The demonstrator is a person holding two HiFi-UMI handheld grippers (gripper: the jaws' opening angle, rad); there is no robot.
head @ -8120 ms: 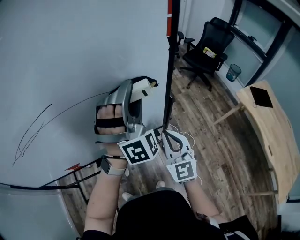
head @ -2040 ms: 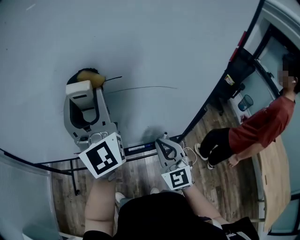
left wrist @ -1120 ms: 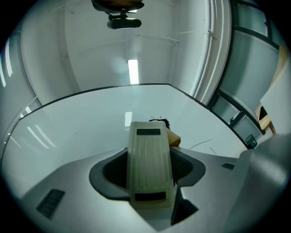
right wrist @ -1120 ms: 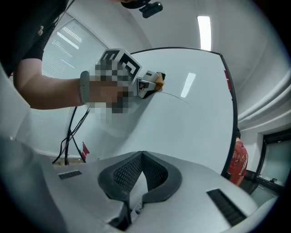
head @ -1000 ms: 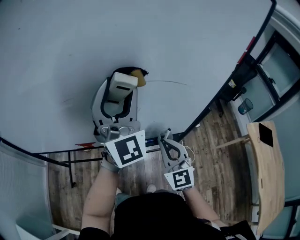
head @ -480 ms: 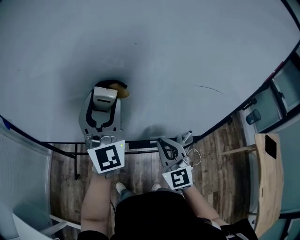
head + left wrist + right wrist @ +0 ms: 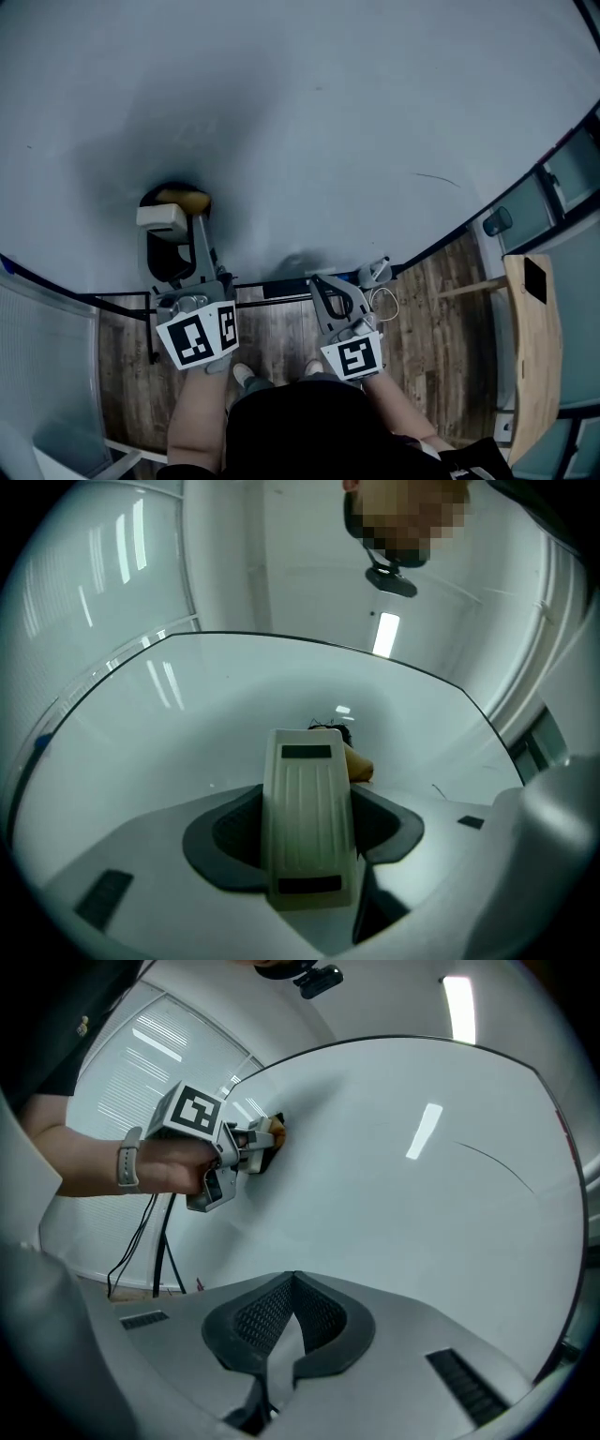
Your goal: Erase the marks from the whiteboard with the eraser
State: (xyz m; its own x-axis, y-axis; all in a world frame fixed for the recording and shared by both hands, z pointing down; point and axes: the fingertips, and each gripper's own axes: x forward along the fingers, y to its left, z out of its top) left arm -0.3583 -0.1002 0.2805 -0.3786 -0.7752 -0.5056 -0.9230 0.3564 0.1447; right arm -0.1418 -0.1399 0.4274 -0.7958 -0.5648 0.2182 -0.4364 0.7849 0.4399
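The whiteboard (image 7: 309, 103) fills most of the head view. My left gripper (image 7: 174, 212) is shut on the eraser (image 7: 184, 199), a yellow block with a black pad, and presses it on the board at the lower left. In the left gripper view the eraser (image 7: 356, 759) peeks out past the cream jaw. One short dark mark (image 7: 437, 178) is on the board far to the right, also seen as the thin mark (image 7: 497, 1162) in the right gripper view. My right gripper (image 7: 321, 284) is shut, holds nothing and hangs below the board's bottom edge. The right gripper view shows the left gripper (image 7: 246, 1147) against the board.
The board's black bottom frame (image 7: 281, 286) runs across just above my hands. A wooden table (image 7: 531, 366) stands at the right on the plank floor (image 7: 441, 319). Cables (image 7: 382, 302) hang by the right gripper. A glass partition (image 7: 47, 375) is at the left.
The left gripper has swept the eraser left and slightly down across the board. The long line seen earlier is gone; only the short stroke at the right shows. The right gripper has stayed put.
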